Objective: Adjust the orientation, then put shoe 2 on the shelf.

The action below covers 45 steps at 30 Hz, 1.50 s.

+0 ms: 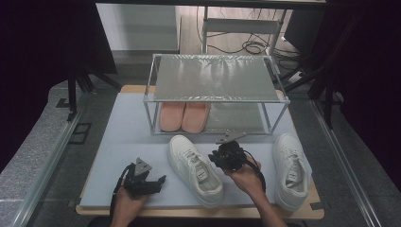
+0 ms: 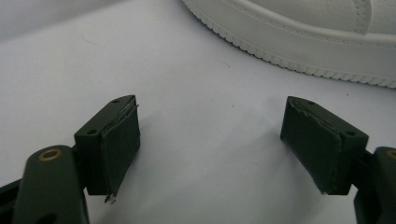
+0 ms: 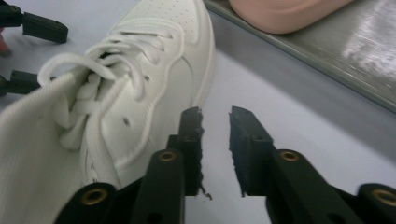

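Nearest you, at about 7 o'clock on the table (image 1: 108,142), your left gripper (image 1: 150,182) rests low over the grey mat. Its jaws are spread wide with nothing between them, pointing toward the sole of the white sneaker (image 1: 195,169). Your hand comes in from the bottom edge behind it.

That sneaker lies mid-table, toe pointing to 11 o'clock. At its 3 o'clock side your right gripper (image 1: 226,142) hangs just beside the upper, jaws a narrow gap apart and holding nothing, tips aimed toward 12 o'clock.

A second white sneaker (image 1: 291,168) sits at 4 o'clock, well apart from both grippers.

Farthest, at 12 o'clock, the shoe rack (image 1: 215,78) holds a pink pair (image 1: 183,116) on the left of its lower shelf; the right half is free. Judging by this, neither white sneaker is shelved yet, so the work looks barely begun.
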### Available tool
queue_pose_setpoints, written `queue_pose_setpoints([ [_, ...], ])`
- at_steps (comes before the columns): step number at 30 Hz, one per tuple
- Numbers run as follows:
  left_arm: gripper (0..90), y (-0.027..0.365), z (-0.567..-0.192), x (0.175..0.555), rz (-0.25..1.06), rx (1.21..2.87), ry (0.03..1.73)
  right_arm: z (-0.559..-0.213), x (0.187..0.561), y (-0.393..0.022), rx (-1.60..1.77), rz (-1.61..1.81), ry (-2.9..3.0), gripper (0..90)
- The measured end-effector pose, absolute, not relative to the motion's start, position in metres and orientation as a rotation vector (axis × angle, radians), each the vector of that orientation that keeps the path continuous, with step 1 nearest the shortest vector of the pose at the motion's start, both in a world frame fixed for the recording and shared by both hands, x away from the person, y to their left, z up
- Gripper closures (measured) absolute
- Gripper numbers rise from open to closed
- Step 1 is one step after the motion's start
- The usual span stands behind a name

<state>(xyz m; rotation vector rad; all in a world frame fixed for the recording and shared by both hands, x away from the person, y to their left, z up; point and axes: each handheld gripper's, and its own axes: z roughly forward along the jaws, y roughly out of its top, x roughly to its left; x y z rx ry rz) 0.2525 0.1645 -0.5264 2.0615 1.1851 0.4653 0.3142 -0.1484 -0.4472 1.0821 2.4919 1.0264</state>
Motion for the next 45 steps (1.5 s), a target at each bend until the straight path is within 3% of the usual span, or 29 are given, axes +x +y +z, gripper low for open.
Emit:
queue_pose_setpoints([
  [8, 19.8, 0.165, -0.526, 0.253, 0.467, 2.063, 1.183, -0.438, 0.302, -0.164, 1.059, 1.020, 2.480, 58.9],
  [23, 19.8, 0.165, -0.526, 0.253, 0.467, 2.062, 1.182, -0.425, 0.279, -0.167, 1.029, 1.064, 2.588, 49.7],
  [36, 19.8, 0.165, -0.526, 0.252, 0.467, 2.062, 1.182, -0.445, 0.286, -0.141, 0.998, 0.926, 2.692, 59.5],
  [45, 19.8, 0.165, -0.526, 0.253, 0.467, 2.068, 1.179, -0.450, 0.290, -0.142, 1.085, 0.933, 2.727, 77.7],
])
